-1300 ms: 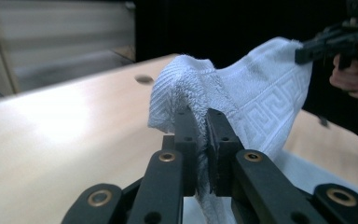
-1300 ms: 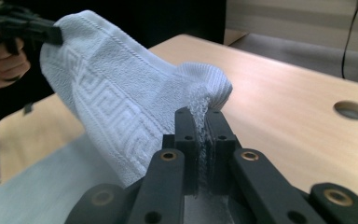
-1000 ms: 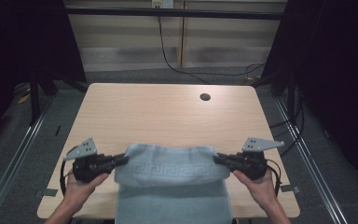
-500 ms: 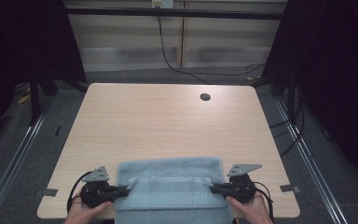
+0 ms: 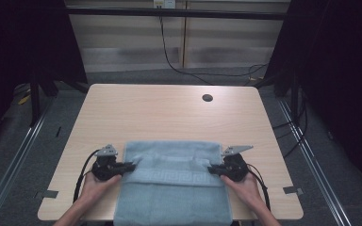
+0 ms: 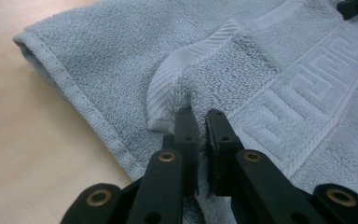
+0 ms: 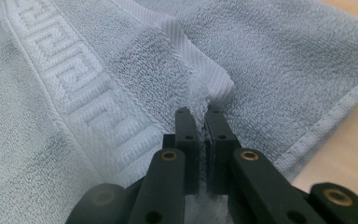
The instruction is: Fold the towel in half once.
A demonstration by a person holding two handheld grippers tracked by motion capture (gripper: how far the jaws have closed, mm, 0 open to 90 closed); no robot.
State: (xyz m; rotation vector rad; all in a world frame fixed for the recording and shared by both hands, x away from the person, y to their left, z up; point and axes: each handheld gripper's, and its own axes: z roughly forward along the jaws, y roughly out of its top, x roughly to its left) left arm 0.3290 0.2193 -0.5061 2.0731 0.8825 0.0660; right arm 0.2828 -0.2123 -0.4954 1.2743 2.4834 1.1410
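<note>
Lying at the near edge of the table (image 5: 169,113), the towel (image 5: 172,188) hangs over its front, each side held by a gripper, likely for folding. Left gripper (image 6: 198,122): jaws pinch the towel's patterned hem corner. Right gripper (image 7: 198,120): jaws clamp the opposite hem corner, keeping it taut.

The left gripper (image 6: 198,116), its two black jaws nearly closed, pinches a raised fold of a pale blue towel (image 6: 270,70) with a woven key-pattern border, lying on a light wooden table (image 6: 23,140).
</note>
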